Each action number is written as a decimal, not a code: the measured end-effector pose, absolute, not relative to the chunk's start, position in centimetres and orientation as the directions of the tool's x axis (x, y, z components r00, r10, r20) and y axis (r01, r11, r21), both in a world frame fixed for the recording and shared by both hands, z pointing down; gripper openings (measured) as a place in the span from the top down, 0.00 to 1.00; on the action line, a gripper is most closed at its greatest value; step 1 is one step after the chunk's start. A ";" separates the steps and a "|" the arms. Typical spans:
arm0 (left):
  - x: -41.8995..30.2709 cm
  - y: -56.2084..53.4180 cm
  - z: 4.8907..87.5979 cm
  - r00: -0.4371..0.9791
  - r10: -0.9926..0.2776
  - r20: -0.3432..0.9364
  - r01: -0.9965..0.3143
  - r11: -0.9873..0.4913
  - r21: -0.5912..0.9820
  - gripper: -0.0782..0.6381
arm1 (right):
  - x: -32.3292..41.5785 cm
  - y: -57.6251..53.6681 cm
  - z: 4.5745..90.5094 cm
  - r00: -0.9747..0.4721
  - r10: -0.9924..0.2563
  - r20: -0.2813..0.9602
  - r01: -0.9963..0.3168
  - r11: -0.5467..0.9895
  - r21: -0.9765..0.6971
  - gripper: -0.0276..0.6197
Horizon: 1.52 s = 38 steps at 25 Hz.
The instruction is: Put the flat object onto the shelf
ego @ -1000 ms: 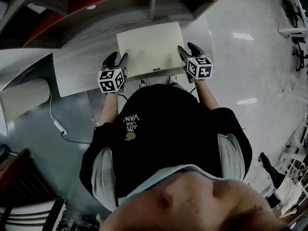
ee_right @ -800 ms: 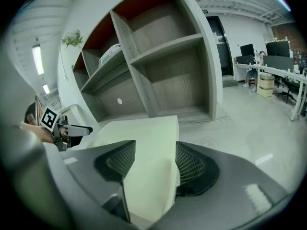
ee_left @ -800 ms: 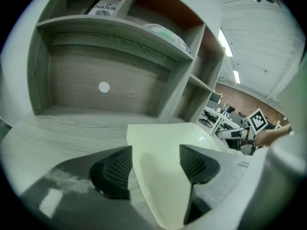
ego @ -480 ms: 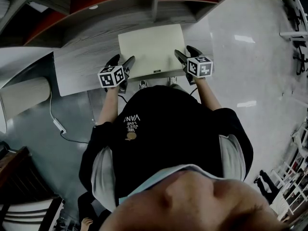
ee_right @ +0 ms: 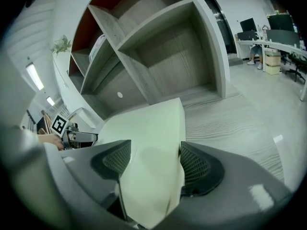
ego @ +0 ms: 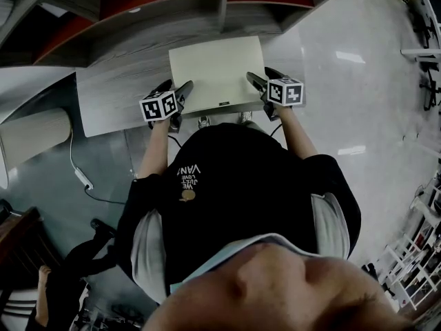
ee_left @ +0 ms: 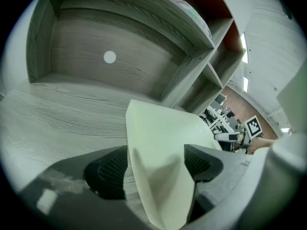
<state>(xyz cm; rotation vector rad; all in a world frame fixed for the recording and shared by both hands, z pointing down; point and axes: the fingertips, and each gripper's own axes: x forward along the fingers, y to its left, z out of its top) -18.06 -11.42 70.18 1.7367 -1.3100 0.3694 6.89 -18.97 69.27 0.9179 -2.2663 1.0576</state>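
Cream flat object (ego: 217, 67) is lying on the grey wood ledge (ego: 114, 98), just near of the shelf (ego: 220, 2) cubbies at the far side. Left gripper (ego: 176, 86) and right gripper (ego: 262, 76) each straddle a near corner. Their jaws have just been opening wide and the pads aren't pinching yet. Looks like the pre-grab step to me, so next both should clamp together and lift evenly.

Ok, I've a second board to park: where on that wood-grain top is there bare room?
Widest free patch: the wood-grain top left of the flat board, out to its edge. A narrower strip lies right of the board. The cubby behind looks empty. Crowded: the board's near corners, which left gripper and right gripper straddle, their jaws just opening.
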 end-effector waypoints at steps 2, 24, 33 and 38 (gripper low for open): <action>-17.8 -11.6 70.2 0.405 -0.604 0.686 -0.872 -0.030 0.488 0.38 | 7.0 -19.1 69.6 -0.665 -0.362 0.653 -0.736 0.465 -0.491 0.48; -17.3 -12.0 71.4 0.464 -0.580 0.669 -0.804 0.042 0.594 0.38 | 6.7 -19.3 70.8 -0.707 -0.292 0.644 -0.700 0.418 -0.579 0.46; -16.9 -12.0 70.9 0.451 -0.595 0.665 -0.818 0.022 0.575 0.38 | 7.2 -19.0 70.5 -0.677 -0.323 0.662 -0.730 0.415 -0.544 0.47; -16.4 -12.1 69.8 0.455 -0.619 0.640 -0.819 -0.008 0.574 0.38 | 7.7 -18.9 69.0 -0.674 -0.374 0.637 -0.735 0.427 -0.527 0.47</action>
